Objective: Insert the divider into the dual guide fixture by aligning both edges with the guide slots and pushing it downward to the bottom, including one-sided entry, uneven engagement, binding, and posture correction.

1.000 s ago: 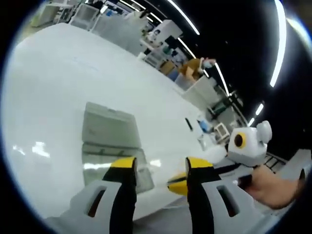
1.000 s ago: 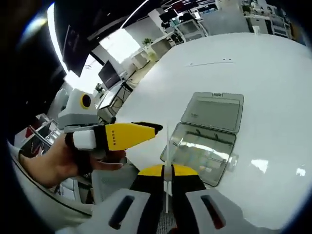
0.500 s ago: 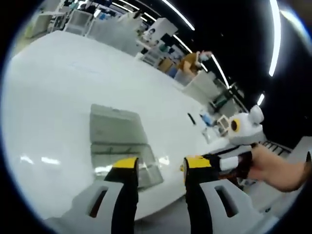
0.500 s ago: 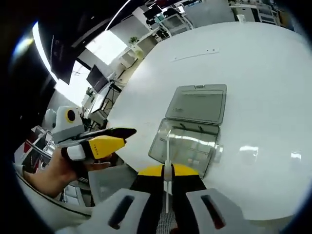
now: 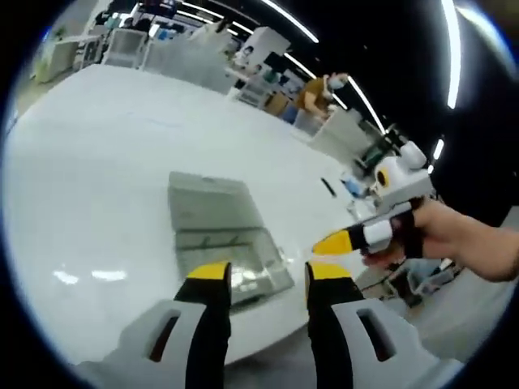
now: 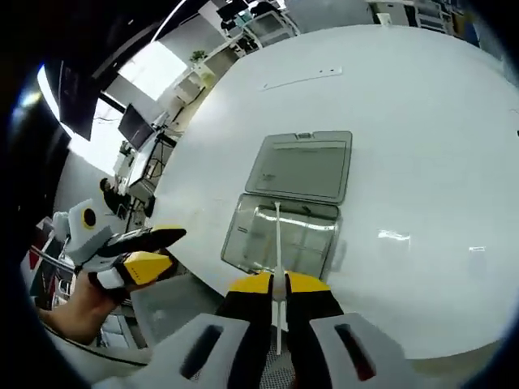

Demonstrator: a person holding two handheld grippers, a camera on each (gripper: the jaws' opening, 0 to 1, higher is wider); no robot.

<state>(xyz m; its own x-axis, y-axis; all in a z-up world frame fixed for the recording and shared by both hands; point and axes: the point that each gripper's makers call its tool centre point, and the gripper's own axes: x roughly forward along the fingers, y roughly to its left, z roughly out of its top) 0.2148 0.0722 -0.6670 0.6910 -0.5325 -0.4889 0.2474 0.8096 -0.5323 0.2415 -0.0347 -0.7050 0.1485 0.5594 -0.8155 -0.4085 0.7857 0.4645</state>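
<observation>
Since 1 s ago both grippers have pulled apart, the left gripper [image 6: 166, 237] now further left of the divider [image 6: 277, 235]. It's held level in a hand [image 6: 77, 296], jaws spread w/ nothing between, while the right gripper [image 6: 277, 284] pinches the divider upright above the clear open box [image 6: 284, 235] on the white table [image 6: 422, 146].

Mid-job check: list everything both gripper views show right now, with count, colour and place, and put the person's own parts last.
Table: one, white, glossy, under everything.
Case: one, clear grey plastic, open on the table, compartments inside, in front of both grippers.
Lid: one, grey translucent, lying flat behind the case's tray.
Divider: one, thin, clear-white, upright between the right gripper's jaws, over the case.
Background person: one, in an orange top, far beyond the table.
Left gripper: one, yellow-tipped, grey body, jaws apart and empty, near the table edge.
Right gripper: one, yellow-tipped, shut on the divider.
Hand: one, holding the right gripper's handle.
</observation>
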